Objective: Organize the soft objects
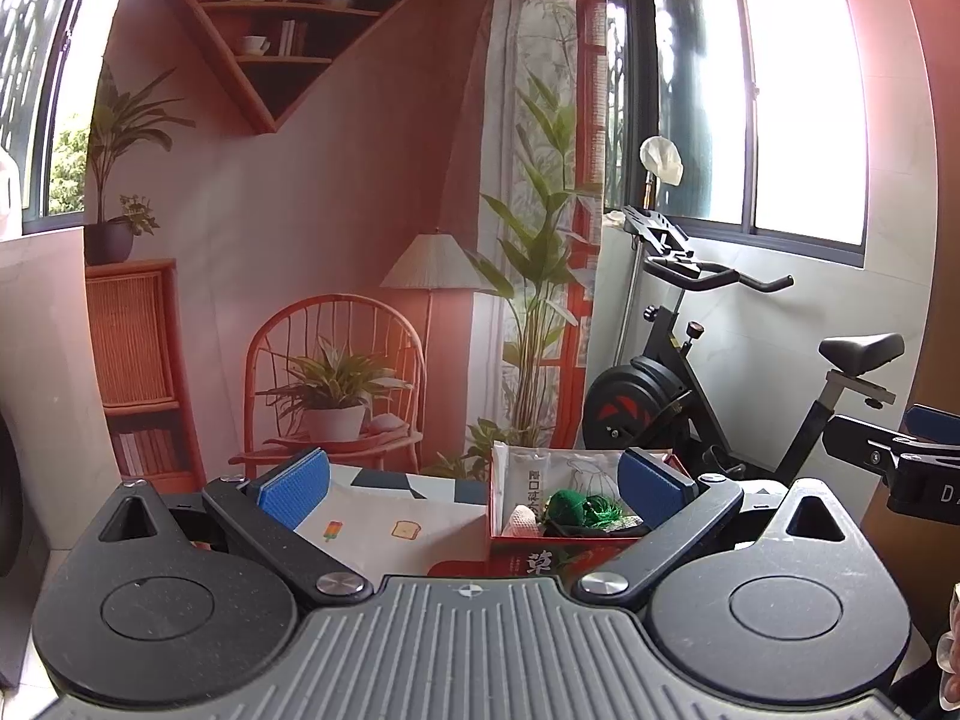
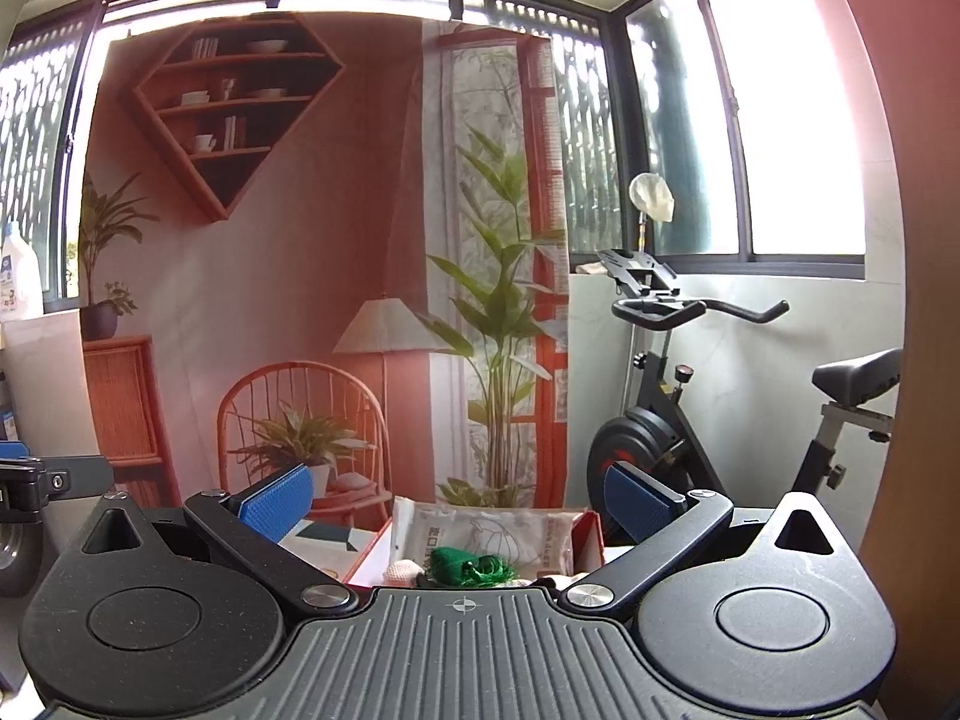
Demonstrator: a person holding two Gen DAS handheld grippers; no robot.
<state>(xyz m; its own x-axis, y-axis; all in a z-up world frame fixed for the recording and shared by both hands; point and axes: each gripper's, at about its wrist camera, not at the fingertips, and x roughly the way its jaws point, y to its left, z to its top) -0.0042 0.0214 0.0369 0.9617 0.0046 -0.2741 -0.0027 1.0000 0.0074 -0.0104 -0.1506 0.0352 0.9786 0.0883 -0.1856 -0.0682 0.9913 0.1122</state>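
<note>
A red box (image 1: 497,531) sits on the table and holds a green tasselled soft item (image 1: 573,507), a white knitted item (image 1: 523,521) and a white packet (image 1: 531,480). The box also shows in the right wrist view (image 2: 367,561), with the green item (image 2: 471,567) and the packet (image 2: 480,531). My left gripper (image 1: 474,483) is open and empty, held back from the box and above the table. My right gripper (image 2: 459,501) is open and empty, also short of the box. The right gripper shows at the left wrist view's right edge (image 1: 888,456).
A patterned tablecloth (image 1: 372,516) covers the table left of the box. Behind hangs a printed backdrop (image 1: 336,228) of a room. An exercise bike (image 1: 690,372) stands at the right under the windows. A white bottle (image 2: 18,276) stands on the left sill.
</note>
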